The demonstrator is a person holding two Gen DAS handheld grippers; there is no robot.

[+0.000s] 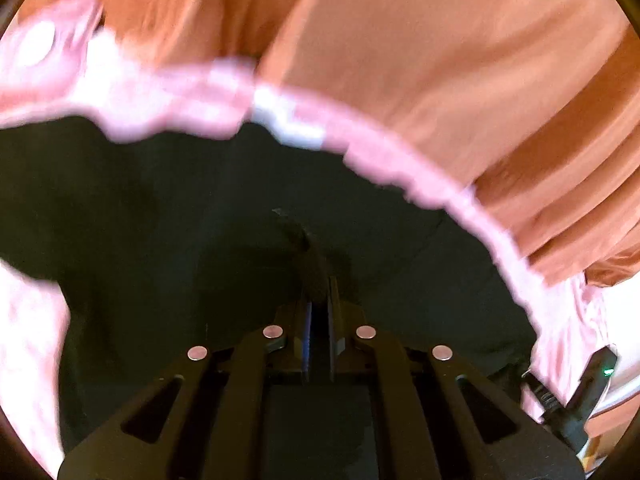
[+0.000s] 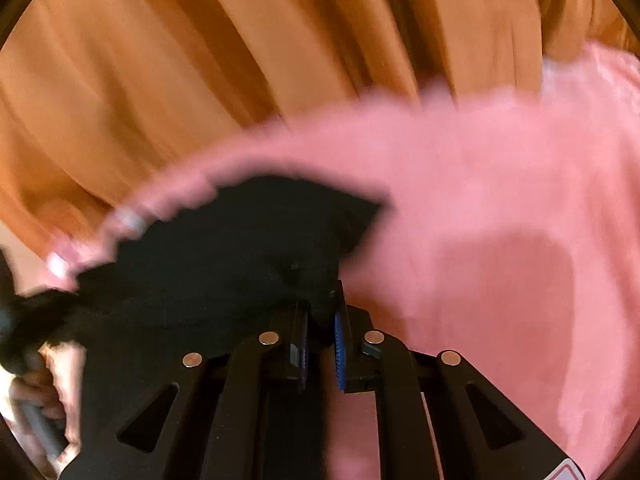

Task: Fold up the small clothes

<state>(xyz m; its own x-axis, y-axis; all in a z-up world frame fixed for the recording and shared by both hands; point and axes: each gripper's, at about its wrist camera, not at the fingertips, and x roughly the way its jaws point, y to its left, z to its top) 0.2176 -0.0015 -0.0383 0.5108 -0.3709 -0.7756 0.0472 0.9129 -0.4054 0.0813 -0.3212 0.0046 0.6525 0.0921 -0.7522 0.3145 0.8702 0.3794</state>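
Note:
A black garment (image 1: 200, 216) lies on a pink bedspread (image 1: 168, 92) and fills the lower part of the left wrist view. My left gripper (image 1: 318, 280) is shut on a pinched ridge of this black cloth. In the right wrist view the same black garment (image 2: 224, 264) stretches to the left, and my right gripper (image 2: 320, 304) is shut on its corner over the pink bedspread (image 2: 500, 208). The other gripper (image 2: 24, 320) and a hand show at the far left edge. Both views are motion-blurred.
An orange curtain (image 1: 440, 60) hangs behind the bed's frilled edge, also filling the top of the right wrist view (image 2: 200, 60). A black cable with a green light (image 1: 592, 380) sits at the right edge.

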